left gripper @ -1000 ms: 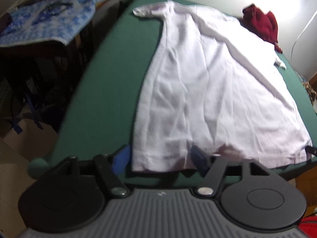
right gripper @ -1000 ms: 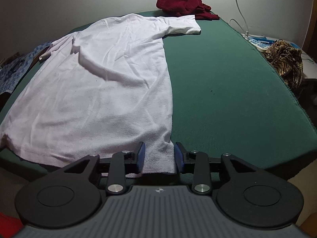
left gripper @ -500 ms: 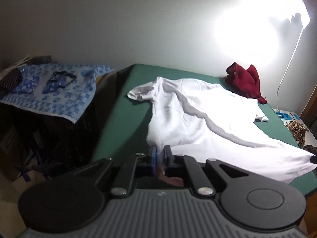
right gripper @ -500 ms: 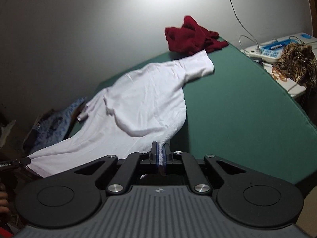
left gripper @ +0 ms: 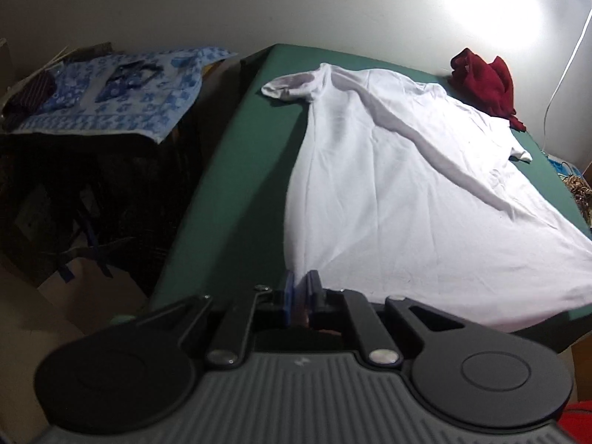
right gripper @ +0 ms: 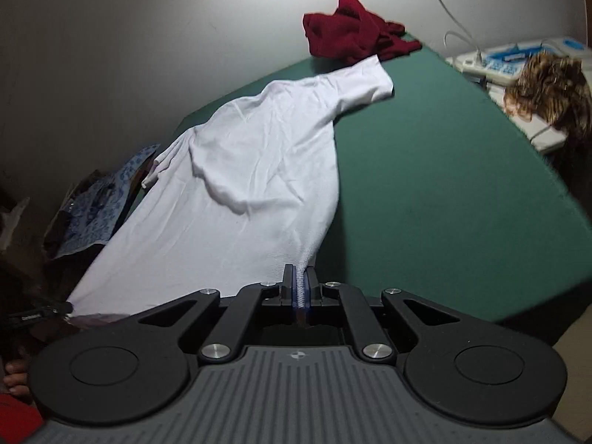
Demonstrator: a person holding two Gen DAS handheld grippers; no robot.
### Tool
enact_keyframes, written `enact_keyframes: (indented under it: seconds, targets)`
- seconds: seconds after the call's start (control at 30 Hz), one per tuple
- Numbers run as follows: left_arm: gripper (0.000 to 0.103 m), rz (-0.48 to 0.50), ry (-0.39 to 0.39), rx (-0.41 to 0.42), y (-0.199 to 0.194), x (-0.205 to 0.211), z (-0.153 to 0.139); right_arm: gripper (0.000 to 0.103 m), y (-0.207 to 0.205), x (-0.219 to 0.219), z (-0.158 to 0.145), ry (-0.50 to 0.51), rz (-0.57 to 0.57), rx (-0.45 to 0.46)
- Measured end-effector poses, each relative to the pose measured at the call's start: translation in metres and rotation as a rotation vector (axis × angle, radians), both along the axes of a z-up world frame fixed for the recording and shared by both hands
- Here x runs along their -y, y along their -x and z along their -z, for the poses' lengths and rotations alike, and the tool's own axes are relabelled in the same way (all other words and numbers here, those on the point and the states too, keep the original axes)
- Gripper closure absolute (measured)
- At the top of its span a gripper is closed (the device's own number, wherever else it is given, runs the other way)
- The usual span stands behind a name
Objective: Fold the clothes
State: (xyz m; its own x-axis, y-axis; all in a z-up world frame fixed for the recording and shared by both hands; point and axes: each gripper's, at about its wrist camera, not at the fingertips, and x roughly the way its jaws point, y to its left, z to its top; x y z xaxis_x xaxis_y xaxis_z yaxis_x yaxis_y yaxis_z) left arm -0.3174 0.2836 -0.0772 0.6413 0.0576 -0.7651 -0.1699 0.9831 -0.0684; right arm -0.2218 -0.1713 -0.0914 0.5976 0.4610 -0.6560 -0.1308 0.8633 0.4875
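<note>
The left gripper and right gripper each have their fingers pinching a hem corner of the white T-shirt. Its long axis runs from the bottom of each frame toward its sleeves at the top, across the green desk.

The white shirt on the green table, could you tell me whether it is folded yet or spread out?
Spread out, not folded: the white shirt lies open with both sleeves out, its hem corners pinched by the left gripper and right gripper.
</note>
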Motion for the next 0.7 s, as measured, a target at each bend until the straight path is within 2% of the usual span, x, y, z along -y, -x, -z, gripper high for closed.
enact_keyframes:
  seconds: [0.03,0.1,0.2,0.23,0.27,0.33,0.47,0.5,0.53,0.6,0.67,0.7]
  targets:
    - [0.101,0.003,-0.033,-0.019,0.001,0.001,0.007,0.099,0.002,0.002,0.006,-0.017,0.015,-0.025]
    - [0.101,0.023,-0.053,-0.081,0.001,0.002,0.023,0.099,0.0,-0.007,0.017,0.094,0.003,-0.043]
    - [0.101,0.042,-0.118,-0.11,0.005,0.008,0.037,0.099,-0.003,-0.016,0.034,0.161,-0.015,-0.062]
    - [0.1,0.055,-0.133,-0.109,0.007,0.011,0.037,0.095,-0.005,-0.019,0.039,0.2,-0.02,-0.076]
    - [0.1,0.068,-0.152,-0.107,0.009,0.014,0.037,0.085,-0.006,-0.022,0.045,0.239,-0.024,-0.091]
    - [0.097,0.069,-0.191,-0.12,0.012,0.011,0.037,0.076,0.001,-0.024,0.049,0.364,-0.055,-0.077]
    - [0.099,0.043,-0.248,-0.167,0.016,-0.002,0.038,0.075,0.016,-0.034,0.039,0.616,-0.137,0.033]
    - [0.099,0.045,-0.257,-0.167,0.017,-0.003,0.037,0.075,0.019,-0.036,0.033,0.629,-0.153,0.073]
    - [0.099,0.073,-0.25,-0.131,0.014,0.005,0.03,0.075,0.021,-0.037,0.026,0.605,-0.17,0.104]
    - [0.098,0.127,-0.236,-0.06,0.008,0.019,0.017,0.075,0.019,-0.044,0.014,0.477,-0.223,0.136]
    - [0.091,0.182,-0.22,0.005,0.001,0.034,0.007,0.073,0.015,-0.059,0.013,0.407,-0.276,0.149]
    - [0.079,0.206,-0.206,0.01,-0.006,0.043,0.011,0.073,0.013,-0.067,0.016,0.395,-0.302,0.156]
